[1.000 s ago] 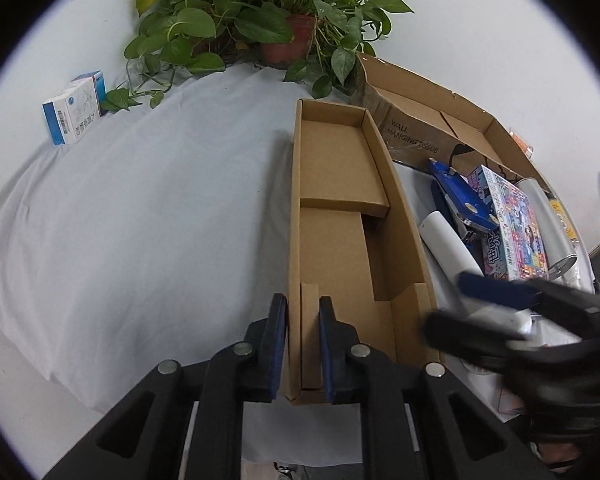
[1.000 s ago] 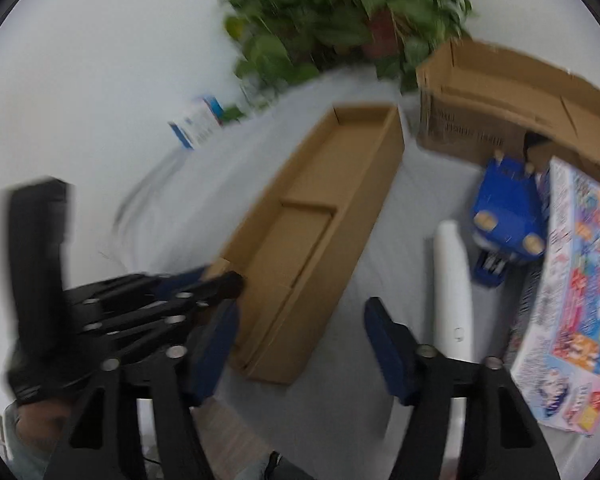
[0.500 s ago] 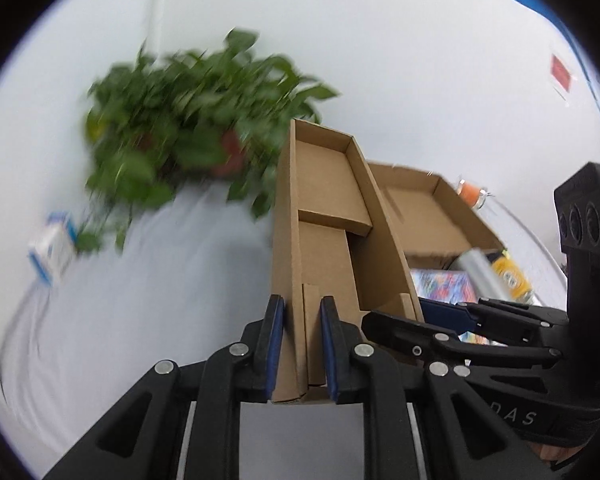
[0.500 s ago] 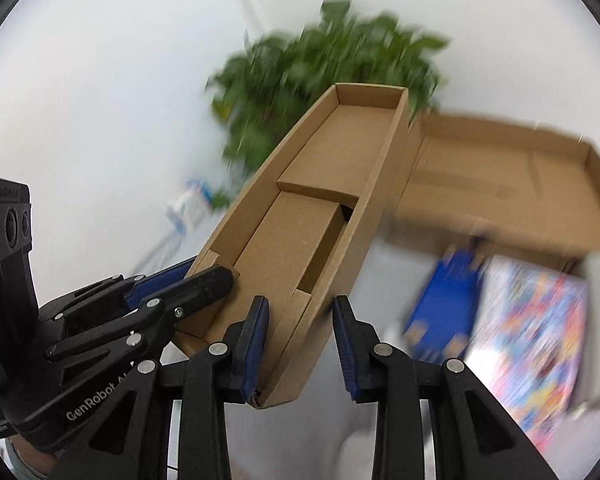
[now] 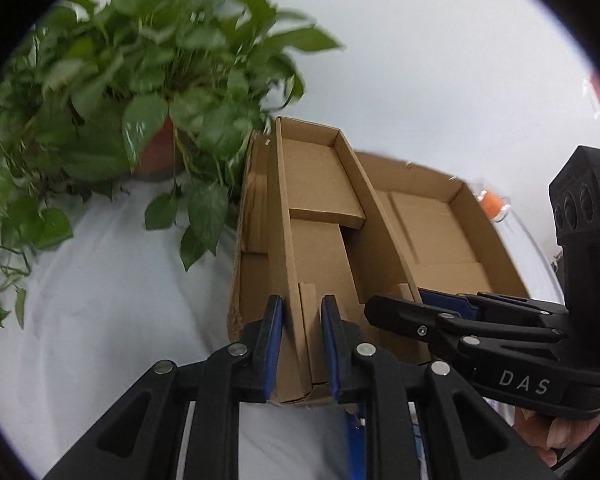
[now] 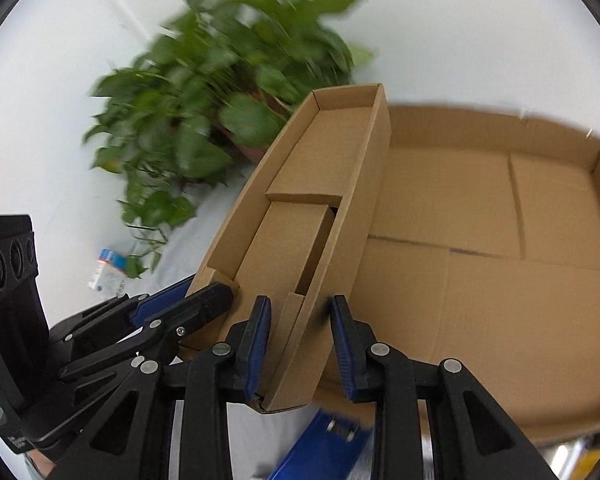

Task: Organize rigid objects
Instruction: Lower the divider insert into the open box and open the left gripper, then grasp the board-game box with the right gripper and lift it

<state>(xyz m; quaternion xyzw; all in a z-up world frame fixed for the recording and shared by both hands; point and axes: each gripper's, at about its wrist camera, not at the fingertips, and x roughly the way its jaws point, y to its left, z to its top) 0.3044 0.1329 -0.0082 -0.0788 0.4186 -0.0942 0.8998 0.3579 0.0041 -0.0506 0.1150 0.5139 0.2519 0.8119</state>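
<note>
The left gripper (image 5: pixel 300 344) clamps the near left wall of the narrow cardboard tray (image 5: pixel 320 216), one blue pad on each side of the wall. The right gripper (image 5: pixel 412 304) grips the tray's near right wall. The tray extends over the large open cardboard box (image 5: pixel 440 216). A potted plant (image 5: pixel 156 92) stands to the left on white cloth (image 5: pixel 100 320).

Cardboard boxes: two, one narrow tray (image 5: pixel 320 216) and one wide carton (image 6: pixel 500 240). Potted plant (image 5: pixel 148 92): one. Grippers: two, left (image 5: pixel 300 344) and right (image 6: pixel 300 344); small blue-white packet (image 6: pixel 108 270): one.
</note>
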